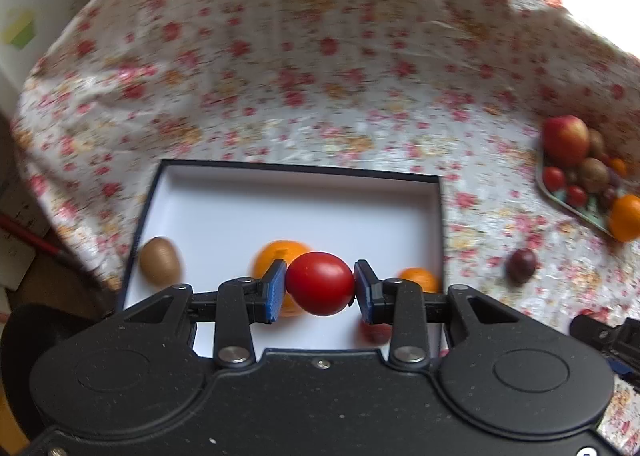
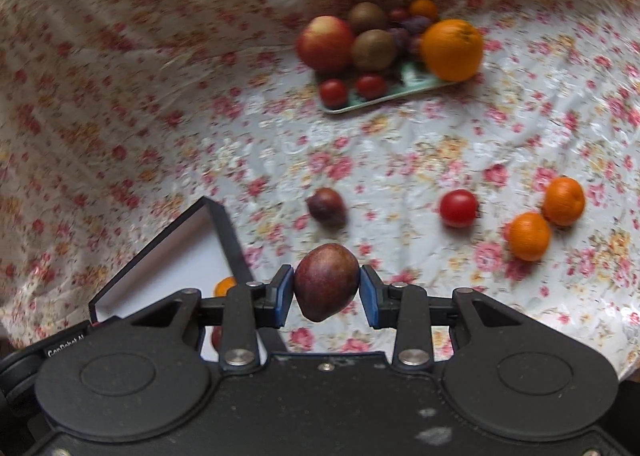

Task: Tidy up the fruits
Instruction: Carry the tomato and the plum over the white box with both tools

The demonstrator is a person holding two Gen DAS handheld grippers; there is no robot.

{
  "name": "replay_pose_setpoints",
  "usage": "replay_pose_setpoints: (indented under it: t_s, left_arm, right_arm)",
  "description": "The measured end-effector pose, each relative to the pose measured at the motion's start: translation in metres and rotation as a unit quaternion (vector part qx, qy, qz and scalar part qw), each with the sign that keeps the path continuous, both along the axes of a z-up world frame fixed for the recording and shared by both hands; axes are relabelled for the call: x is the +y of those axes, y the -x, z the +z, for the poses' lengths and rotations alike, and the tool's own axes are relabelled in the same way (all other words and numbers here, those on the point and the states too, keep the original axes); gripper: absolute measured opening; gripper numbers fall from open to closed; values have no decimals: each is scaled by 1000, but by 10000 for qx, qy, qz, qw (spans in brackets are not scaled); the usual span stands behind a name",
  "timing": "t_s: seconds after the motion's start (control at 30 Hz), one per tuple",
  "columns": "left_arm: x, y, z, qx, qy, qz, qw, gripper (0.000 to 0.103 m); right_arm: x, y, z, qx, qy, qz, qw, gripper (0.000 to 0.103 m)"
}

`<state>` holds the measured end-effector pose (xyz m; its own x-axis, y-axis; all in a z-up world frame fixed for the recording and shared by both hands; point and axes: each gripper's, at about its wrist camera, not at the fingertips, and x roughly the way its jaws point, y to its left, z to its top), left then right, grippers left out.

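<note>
- Tomato (image 1: 320,283), round and glossy, sits clamped in my left claw (image 1: 320,288) above the white box (image 1: 240,200); it may slip.
- Plum (image 2: 326,281), clamped in my right claw (image 2: 326,290), could drop onto the floral cloth (image 2: 160,116).

Floral tablecloth (image 2: 400,160): box (image 1: 440,216), tray (image 2: 408,88), loose plum (image 2: 327,207), tomato (image 2: 458,208), mandarins (image 2: 529,236).

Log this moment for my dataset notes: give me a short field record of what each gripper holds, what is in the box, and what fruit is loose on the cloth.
left gripper: shut on red tomato, above the box
right gripper: shut on dark plum, above the cloth
box: kiwi, large orange, small orange
loose on floral cloth: plum, tomato, two mandarins
tray: piled with mixed fruit
</note>
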<state>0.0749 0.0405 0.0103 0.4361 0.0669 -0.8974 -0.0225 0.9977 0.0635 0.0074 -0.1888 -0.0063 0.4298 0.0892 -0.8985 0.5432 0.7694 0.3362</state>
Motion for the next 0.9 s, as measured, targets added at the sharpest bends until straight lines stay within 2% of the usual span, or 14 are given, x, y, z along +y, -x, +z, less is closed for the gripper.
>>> replay_pose_setpoints:
  t_s: [0.13,0.2,0.27,0.37,0.5,0.6,0.73,0.9]
  left_arm:
    - [37,2,-9,132,-28,336,9993,45]
    - [53,0,-15,289,83,521,9982,45]
    - [64,-1,-18,352,201,587,9975,45]
    - [76,-4,-23,424,175,632,9969,45]
    - [89,-9,-30,490,476,556,9961,45]
    - [91,-11,-34,495,440,548,9963,45]
    - [89,-10,-34,442,524,299,9972,45]
    - [85,-10,-36,460,375,127,9982,45]
  right_arm:
    - [27,-13,3,-108,-8,293,9995,37]
    - [41,-19,5,-171,-48,463,9988,37]
    - [56,-26,7,-264,-49,625,9977,37]
    - [74,-33,8,-387,7,800,9960,37]
    - [93,-41,6,-434,67,982,9942,38]
    - [102,-48,1,-418,97,1058,9935,38]
    - [111,-56,-5,-386,110,1078,9934,38]
    - [121,-63,-10,-376,150,1119,9929,38]
